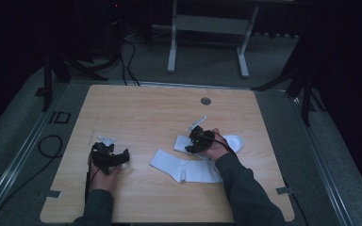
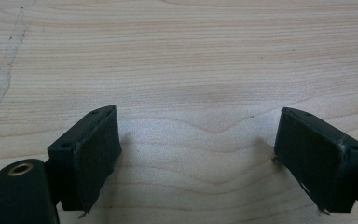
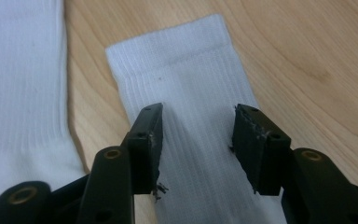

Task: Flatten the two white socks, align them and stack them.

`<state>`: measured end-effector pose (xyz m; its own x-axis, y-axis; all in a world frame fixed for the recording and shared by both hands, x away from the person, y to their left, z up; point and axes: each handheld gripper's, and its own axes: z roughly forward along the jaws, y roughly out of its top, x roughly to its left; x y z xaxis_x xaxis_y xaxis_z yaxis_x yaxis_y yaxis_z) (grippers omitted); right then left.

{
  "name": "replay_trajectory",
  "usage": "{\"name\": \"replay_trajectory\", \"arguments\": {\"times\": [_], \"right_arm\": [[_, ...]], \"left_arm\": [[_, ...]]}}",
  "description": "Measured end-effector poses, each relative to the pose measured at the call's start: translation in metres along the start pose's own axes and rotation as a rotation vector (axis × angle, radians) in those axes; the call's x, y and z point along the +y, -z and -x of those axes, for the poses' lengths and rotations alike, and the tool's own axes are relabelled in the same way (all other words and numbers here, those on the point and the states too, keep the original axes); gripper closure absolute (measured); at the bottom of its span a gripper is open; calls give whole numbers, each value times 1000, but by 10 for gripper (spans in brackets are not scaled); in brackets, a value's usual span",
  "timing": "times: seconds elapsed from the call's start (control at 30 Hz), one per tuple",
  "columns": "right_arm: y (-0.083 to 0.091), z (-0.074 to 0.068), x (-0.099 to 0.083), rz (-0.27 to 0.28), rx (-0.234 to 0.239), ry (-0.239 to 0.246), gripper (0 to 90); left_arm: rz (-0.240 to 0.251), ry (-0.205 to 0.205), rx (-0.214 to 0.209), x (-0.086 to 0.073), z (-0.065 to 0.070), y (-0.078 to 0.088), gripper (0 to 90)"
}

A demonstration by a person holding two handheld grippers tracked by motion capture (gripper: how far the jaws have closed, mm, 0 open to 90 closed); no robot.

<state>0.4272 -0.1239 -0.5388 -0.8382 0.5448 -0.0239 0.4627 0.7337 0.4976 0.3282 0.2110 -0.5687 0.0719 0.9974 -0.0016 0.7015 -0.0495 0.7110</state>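
Note:
Two white ribbed socks lie on the wooden table. One sock lies bent in the middle of the table near the front. The other sock lies behind it, partly under my right hand. My right gripper points down at this second sock, near its cuff. That gripper has its jaws about half apart, astride the flat fabric, and the pads do not press on it. The first sock shows at the left. My left gripper rests at the left, its jaws wide open over bare wood.
A round cable hole sits near the table's far edge. A pale scratch marks the wood ahead of the left gripper. Tape tabs stick out at the front corners. Beyond the table stand a white desk frame, dark stands and floor cables.

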Motion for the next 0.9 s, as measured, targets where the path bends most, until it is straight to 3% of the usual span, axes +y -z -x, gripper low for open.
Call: {"name": "replay_trajectory", "arguments": {"times": [0.1, 0.23, 0.33, 0.47, 0.63, 0.8, 0.9], "right_arm": [[0, 2, 0, 0, 5, -4, 578], [1, 2, 0, -3, 2, 5, 750], [1, 3, -1, 9, -14, 2, 818], [1, 5, -4, 29, -5, -16, 832], [5, 15, -7, 42, -31, -56, 837], [30, 21, -7, 98, -33, -88, 837], [52, 19, -5, 133, -39, -77, 836]], "left_arm": [[-1, 0, -1, 0, 0, 0, 141], [-1, 0, 0, 0, 0, 0, 141], [-2, -1, -1, 0, 0, 0, 141], [-2, 0, -1, 0, 0, 0, 142], [-2, 0, -1, 0, 0, 0, 142], [-3, 0, -2, 0, 0, 0, 141], [-3, -1, -1, 0, 0, 0, 142]]}}
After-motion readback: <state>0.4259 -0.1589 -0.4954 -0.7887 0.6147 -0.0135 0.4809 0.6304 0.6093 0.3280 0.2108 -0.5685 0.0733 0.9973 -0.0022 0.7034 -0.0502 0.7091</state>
